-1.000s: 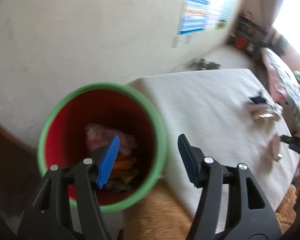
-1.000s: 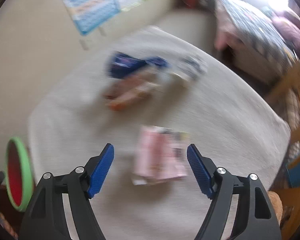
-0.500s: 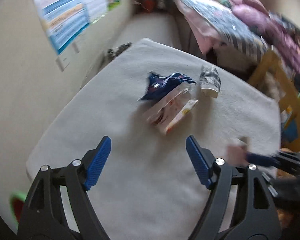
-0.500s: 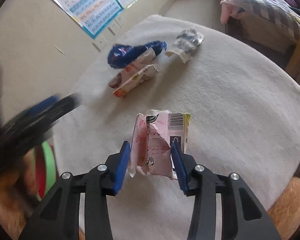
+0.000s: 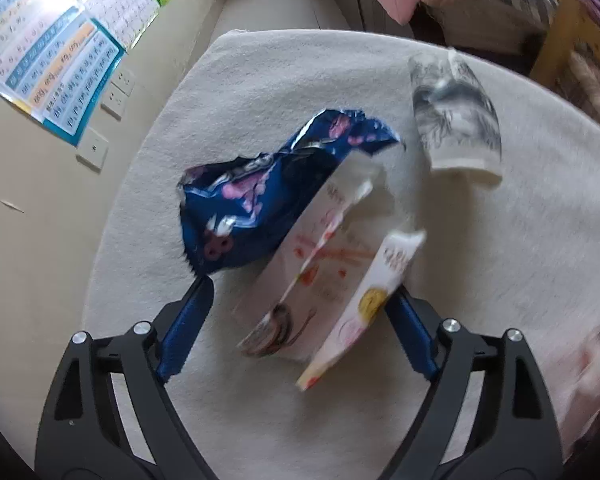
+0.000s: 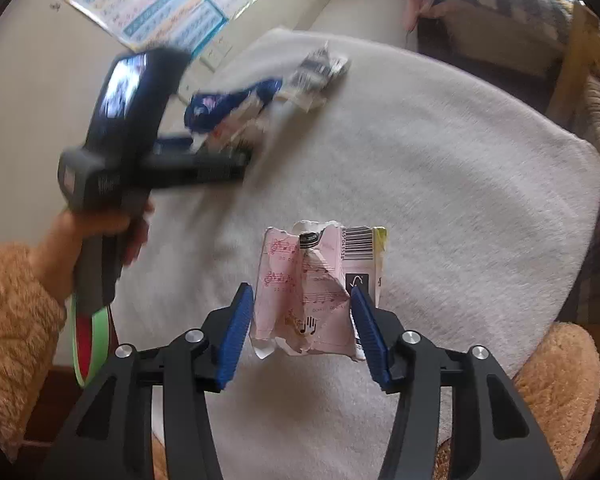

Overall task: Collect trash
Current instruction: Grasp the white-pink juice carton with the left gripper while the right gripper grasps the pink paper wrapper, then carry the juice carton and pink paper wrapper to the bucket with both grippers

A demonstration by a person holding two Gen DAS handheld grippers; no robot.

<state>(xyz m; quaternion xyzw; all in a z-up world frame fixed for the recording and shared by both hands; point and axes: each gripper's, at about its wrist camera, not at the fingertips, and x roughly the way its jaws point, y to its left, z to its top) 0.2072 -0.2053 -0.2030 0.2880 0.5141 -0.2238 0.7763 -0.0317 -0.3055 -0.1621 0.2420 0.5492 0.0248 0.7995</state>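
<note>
Two light, crumpled wrappers are being straddled by parted claws: pink wrapper (image 6: 312,300) right, white packet (image 5: 332,292) left.

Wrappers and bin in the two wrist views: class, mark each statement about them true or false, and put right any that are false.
1. The pink wrapper printed with music notes carries a barcode. True.
2. The blue wrapper lies alone, touching nothing. False: it lies against the white and pink wrapper.
3. The silvery wrapper lies on the white cloth. True.
4. The green-rimmed bin stands in the middle of the cloth. False: it sits off the cloth's edge, at the left of the right wrist view.
</note>
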